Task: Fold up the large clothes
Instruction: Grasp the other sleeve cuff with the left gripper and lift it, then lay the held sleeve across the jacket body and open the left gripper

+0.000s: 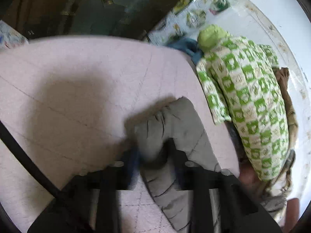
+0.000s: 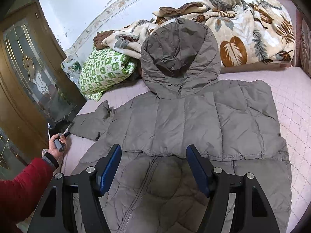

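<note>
A grey hooded puffer jacket [image 2: 194, 120] lies on the pink quilted bed [image 2: 295, 101], hood toward the pillows, its lower part folded up over the body. Its left sleeve [image 2: 91, 124] sticks out toward the bed edge. My left gripper [image 1: 155, 155] is shut on the sleeve cuff [image 1: 165, 124]; the view is motion-blurred. In the right wrist view the left gripper [image 2: 66, 134] shows at the bed's left edge, held by a hand with a red sleeve. My right gripper [image 2: 153, 151] is open and empty above the jacket's zipper [image 2: 140, 186].
A green-and-white checked pillow [image 2: 103, 71] [image 1: 248, 101] and a leaf-patterned blanket [image 2: 243, 29] lie at the head of the bed by the white wall. A wooden door with patterned glass [image 2: 29, 73] stands left of the bed.
</note>
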